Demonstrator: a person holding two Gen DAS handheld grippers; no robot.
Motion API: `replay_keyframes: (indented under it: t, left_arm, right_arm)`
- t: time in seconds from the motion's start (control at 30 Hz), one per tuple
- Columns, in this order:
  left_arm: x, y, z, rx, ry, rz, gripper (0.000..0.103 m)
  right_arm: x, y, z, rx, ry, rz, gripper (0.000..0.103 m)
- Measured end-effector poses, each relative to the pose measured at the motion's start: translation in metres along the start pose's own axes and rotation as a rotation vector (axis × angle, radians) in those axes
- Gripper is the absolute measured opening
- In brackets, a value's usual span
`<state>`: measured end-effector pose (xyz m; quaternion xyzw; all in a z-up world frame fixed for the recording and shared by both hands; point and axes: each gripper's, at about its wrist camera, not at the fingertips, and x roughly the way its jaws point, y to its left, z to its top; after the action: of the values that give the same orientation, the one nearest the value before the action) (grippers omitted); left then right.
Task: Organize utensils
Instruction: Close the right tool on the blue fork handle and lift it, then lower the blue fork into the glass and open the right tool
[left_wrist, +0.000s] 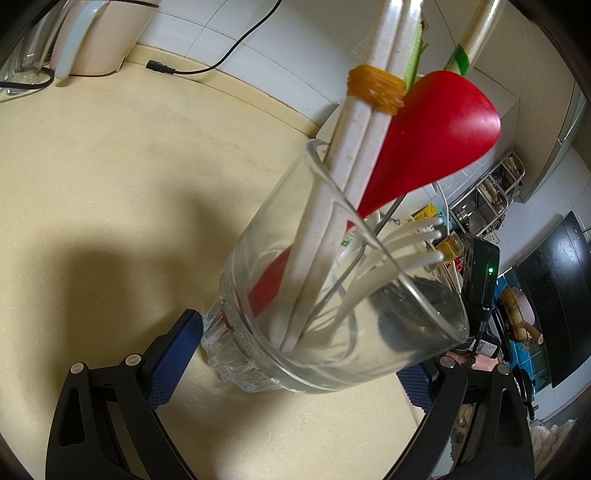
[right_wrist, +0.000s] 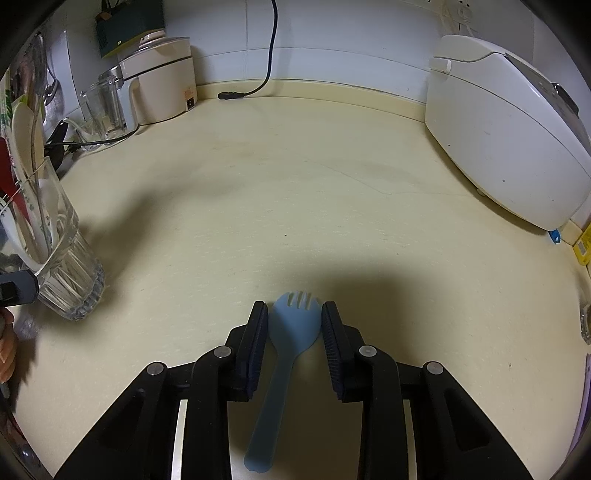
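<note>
Over on the left, the left gripper (left_wrist: 295, 343) has its jaws spread wide around the base of a clear drinking glass (left_wrist: 325, 295) that stands on the cream countertop (left_wrist: 110, 184); one blue pad (left_wrist: 173, 354) sits right at the glass's foot, though I cannot tell if it presses on it. Inside the glass lean a red spoon (left_wrist: 439, 136), a pair of white chopsticks (left_wrist: 354, 155) bound with a yellow rubber band (left_wrist: 375, 88), and a white fork (left_wrist: 413, 243).

To the right of the glass, well apart from it, a pale blue spork (right_wrist: 288, 354) lies flat on the countertop. The right gripper (right_wrist: 294, 317) straddles its head, jaws narrowed close to either side. Farther right of the glass sits a white rice cooker (right_wrist: 509, 140).
</note>
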<state>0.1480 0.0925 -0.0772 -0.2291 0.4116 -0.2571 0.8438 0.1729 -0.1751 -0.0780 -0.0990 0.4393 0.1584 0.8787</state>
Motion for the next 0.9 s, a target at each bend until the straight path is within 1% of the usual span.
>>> replay_keyframes:
  t: [0.17, 0.33, 0.47, 0.73, 0.9]
  left_arm:
    - [0.0, 0.0, 0.0, 0.0, 0.0, 0.0, 0.097]
    - [0.0, 0.0, 0.0, 0.0, 0.0, 0.0, 0.097]
    - [0.0, 0.0, 0.0, 0.0, 0.0, 0.0, 0.097]
    - [0.0, 0.0, 0.0, 0.0, 0.0, 0.0, 0.097]
    - [0.0, 0.0, 0.0, 0.0, 0.0, 0.0, 0.097]
  right_arm:
    - [0.0, 0.008, 0.0, -0.01, 0.0, 0.019, 0.03]
    - [-0.003, 0.014, -0.001, 0.028, -0.01, 0.092, 0.03]
    - [-0.016, 0.022, -0.003, 0.028, -0.072, 0.103, 0.03]
    - [-0.061, 0.031, 0.001, 0.053, -0.242, 0.129, 0.03]
    - [-0.097, 0.042, 0.014, 0.033, -0.338, 0.18, 0.03]
